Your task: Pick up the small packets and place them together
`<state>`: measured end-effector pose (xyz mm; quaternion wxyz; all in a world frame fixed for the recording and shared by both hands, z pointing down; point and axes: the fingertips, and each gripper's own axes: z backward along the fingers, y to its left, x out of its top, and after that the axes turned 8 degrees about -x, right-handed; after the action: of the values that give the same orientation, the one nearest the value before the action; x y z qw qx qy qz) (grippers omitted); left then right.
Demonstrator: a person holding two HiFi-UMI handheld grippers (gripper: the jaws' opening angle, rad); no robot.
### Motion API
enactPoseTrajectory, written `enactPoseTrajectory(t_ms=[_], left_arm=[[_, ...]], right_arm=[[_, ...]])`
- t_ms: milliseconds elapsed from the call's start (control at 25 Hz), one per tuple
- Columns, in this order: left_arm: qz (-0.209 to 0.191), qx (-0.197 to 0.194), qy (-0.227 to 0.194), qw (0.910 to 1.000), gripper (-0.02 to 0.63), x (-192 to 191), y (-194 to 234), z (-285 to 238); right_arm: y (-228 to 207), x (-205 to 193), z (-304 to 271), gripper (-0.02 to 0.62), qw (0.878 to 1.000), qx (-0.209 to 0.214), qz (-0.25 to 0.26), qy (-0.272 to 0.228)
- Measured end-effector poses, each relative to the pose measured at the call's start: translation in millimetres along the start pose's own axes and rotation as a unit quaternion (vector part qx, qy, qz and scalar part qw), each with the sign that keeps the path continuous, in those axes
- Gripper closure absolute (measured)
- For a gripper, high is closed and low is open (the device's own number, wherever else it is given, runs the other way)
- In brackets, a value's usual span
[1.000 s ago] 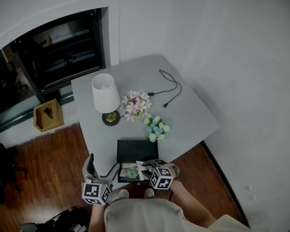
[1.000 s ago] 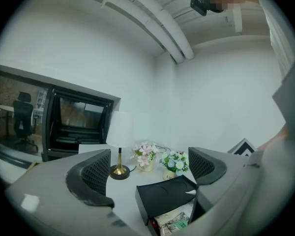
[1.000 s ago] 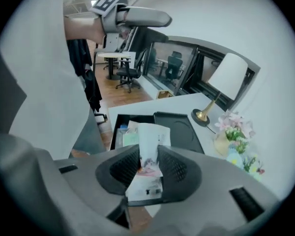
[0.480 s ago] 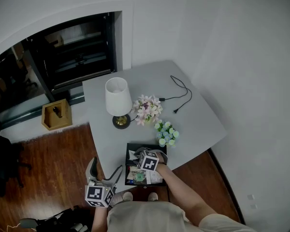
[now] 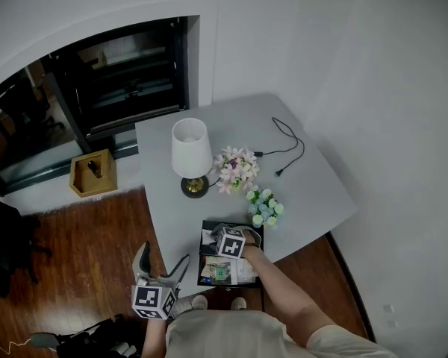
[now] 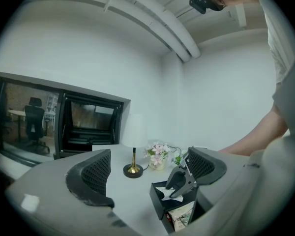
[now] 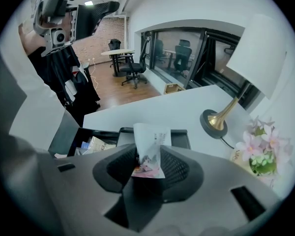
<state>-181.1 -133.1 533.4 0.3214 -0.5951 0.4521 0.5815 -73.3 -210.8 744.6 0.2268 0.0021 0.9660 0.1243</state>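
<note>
A grey desk with rounded corners stands against a white wall, beside a dark glazed opening and above a wood floor where a small wooden box sits. On the desk are a white-shaded lamp, pink flowers, a pale blue-green posy and a black cable. A black tray at the near edge holds packets. Over it, the right hand-held gripper grasps a small packet; its jaws have just been easing apart, pads touching the packet's sides. The left hand-held gripper hangs released and empty beside the desk's edge.
</note>
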Motion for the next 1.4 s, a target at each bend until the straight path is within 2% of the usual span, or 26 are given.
enactPoseTrajectory(t_ms=[320,360,400,440,560,680,720,760,880,960,1040,1080,1240,1320,1400], left_arm=[[-0.005,0.005,0.006,1.0000,0.126,-4,2,0],[-0.007,0.009,0.006,0.9999,0.126,-4,3,1],[-0.007,0.012,0.006,0.9999,0.126,-3,4,2],[-0.006,0.014,0.005,0.9999,0.126,-3,4,2],[-0.005,0.015,0.005,0.9999,0.126,-4,6,3],[-0.002,0.013,0.004,0.9999,0.126,-3,5,4],[-0.001,0.012,0.004,0.9999,0.126,-3,4,4],[-0.001,0.010,0.004,0.9999,0.126,-2,3,5],[-0.003,-0.001,0.004,1.0000,0.126,2,-2,3],[-0.005,-0.009,-0.002,0.9999,0.126,3,-6,0],[-0.008,-0.018,-0.007,0.9998,0.126,5,-10,-5],[-0.010,-0.023,-0.008,0.9997,0.126,7,-12,-7],[-0.016,-0.043,-0.017,0.9988,0.126,17,-22,-19],[-0.020,-0.053,-0.021,0.9982,0.126,22,-28,-24],[-0.025,-0.061,-0.025,0.9975,0.126,26,-34,-29]], right_arm=[[-5,-4,-1,0.419,1.000,0.005,-0.008,-0.004],[-4,-4,-2,0.370,1.000,0.008,-0.011,-0.005],[-2,-5,-3,0.234,1.000,0.011,-0.014,-0.005],[-1,-5,-3,0.204,1.000,0.013,-0.014,-0.003],[-1,-6,-4,0.204,1.000,0.008,-0.006,0.000],[-7,-6,-3,0.201,1.000,-0.016,0.000,-0.005],[-9,-5,1,0.161,1.000,-0.025,-0.001,-0.010],[-11,-1,8,0.155,0.999,-0.035,-0.004,-0.019],[-19,16,41,0.153,0.993,-0.080,-0.039,-0.083],[-26,33,74,0.153,0.976,-0.112,-0.094,-0.162],[-33,46,112,0.153,0.948,-0.142,-0.154,-0.241],[-34,48,130,0.153,0.936,-0.156,-0.172,-0.265],[-30,44,186,0.155,0.907,-0.222,-0.192,-0.304],[-32,40,215,0.155,0.877,-0.248,-0.233,-0.340],[-33,30,242,0.156,0.837,-0.275,-0.281,-0.380]])
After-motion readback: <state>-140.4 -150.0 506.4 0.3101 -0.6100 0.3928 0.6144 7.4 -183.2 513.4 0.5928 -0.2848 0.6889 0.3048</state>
